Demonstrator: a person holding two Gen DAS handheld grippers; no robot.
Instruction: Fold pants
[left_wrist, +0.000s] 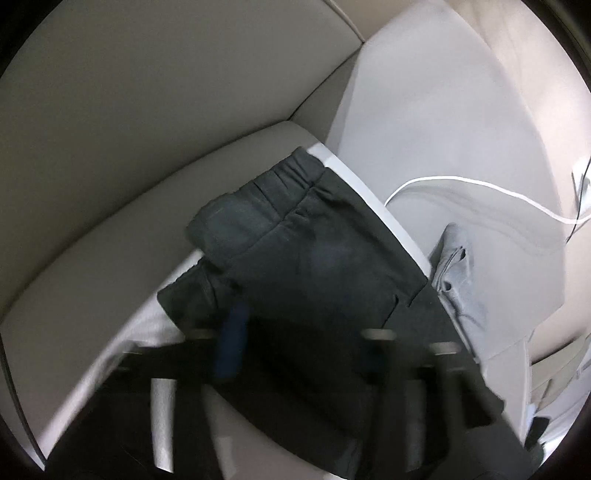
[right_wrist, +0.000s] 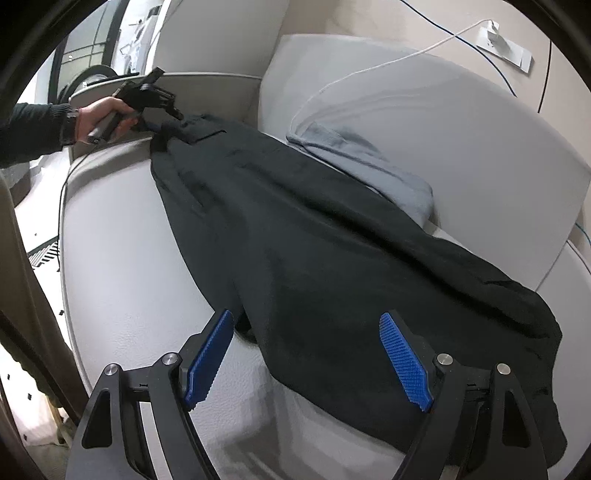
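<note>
Right gripper (right_wrist: 306, 354): black linkage arms, silver round bolts, blue ridged pads (right_wrist: 406, 363). Person's hand (right_wrist: 98, 120): dark knit sleeve (right_wrist: 33, 129), dark wristband.

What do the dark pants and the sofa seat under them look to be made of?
Dark pants: soft matte woven or knit fabric, probably cotton-like; the gathered elastic waistband and limp folds suggest so. Sofa seat: smooth pale leather or faux leather, judging by its fine grain and faint sheen; which one is unclear.
</note>
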